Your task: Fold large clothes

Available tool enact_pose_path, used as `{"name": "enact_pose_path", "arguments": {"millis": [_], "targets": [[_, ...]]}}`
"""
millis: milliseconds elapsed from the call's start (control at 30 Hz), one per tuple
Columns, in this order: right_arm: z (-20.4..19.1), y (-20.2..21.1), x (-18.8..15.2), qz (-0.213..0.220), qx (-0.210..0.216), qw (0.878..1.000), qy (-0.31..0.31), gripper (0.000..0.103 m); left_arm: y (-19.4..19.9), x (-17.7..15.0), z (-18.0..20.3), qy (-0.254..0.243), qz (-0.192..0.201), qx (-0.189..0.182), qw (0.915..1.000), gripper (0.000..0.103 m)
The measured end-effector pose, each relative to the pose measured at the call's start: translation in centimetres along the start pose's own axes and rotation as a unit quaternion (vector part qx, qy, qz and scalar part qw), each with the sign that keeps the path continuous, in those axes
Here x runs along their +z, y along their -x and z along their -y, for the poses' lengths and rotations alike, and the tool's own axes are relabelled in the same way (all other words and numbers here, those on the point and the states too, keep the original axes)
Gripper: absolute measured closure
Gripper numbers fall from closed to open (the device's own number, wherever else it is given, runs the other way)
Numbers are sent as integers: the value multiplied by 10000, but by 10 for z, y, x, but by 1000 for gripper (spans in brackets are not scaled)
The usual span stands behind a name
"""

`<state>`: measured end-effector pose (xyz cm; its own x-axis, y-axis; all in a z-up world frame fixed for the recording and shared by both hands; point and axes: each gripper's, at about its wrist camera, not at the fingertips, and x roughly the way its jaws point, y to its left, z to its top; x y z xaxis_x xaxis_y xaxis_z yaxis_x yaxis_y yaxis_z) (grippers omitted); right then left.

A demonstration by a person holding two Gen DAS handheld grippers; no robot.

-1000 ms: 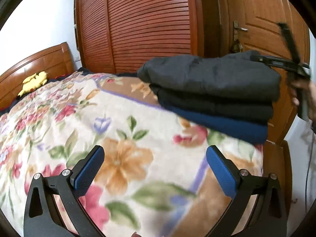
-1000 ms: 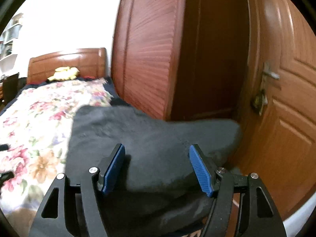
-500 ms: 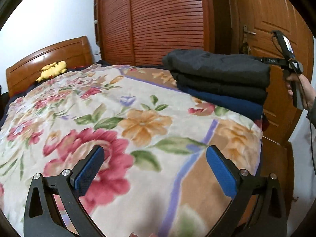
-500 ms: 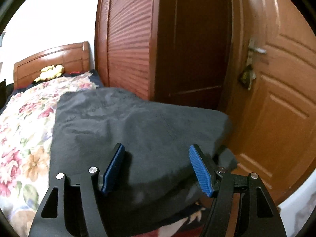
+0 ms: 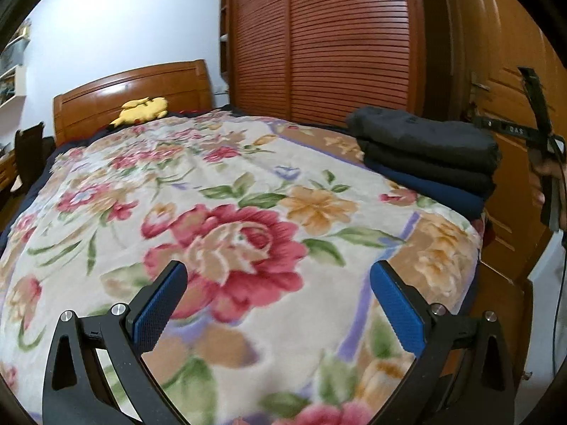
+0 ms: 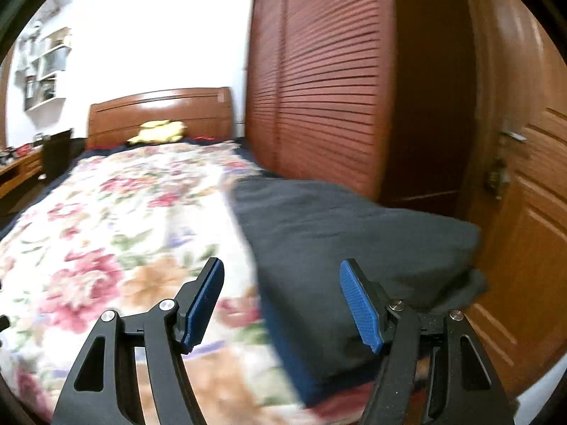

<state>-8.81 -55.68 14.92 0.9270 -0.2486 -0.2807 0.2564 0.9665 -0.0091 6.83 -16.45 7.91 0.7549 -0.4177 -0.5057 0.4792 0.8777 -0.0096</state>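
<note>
text check | only thing readable-ish: small white letters on the black bar of the right tongs [image 5: 510, 129], looks like "DAS", mirrored/blurry so not sure | nothing else legible

A cream blanket [image 5: 248, 184] with red, orange and green flowers lies under a stack of dark grey and blue folded clothes [image 5: 425, 148], near a yellow plush toy [image 5: 141, 108] and a red-brown wooden wardrobe [image 5: 336, 42].

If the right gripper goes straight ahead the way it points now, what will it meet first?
Probably the stack of folded dark clothes: the open right gripper points over its near left edge, beside the floral blanket. Depth is unclear.
</note>
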Motion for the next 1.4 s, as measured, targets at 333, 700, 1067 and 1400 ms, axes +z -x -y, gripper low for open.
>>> {"name": "enact_pose_path", "arguments": {"millis": [333,700,1067,1400], "targets": [[-72,-17,-23,-253,951,9949,220,25,14,-21,-58,522,83,506,9973,0],[-145,-67,-41,-521,1454,9870,453,24,9,-55,-125,879,-56,1086,9902,0],[-210,-106,-55,-594,2030,9755,610,24,21,-75,-167,1132,87,1754,9779,0],[-229,-105,-54,-11,2219,9722,753,24,48,-76,-180,1017,510,2285,9669,0]]}}
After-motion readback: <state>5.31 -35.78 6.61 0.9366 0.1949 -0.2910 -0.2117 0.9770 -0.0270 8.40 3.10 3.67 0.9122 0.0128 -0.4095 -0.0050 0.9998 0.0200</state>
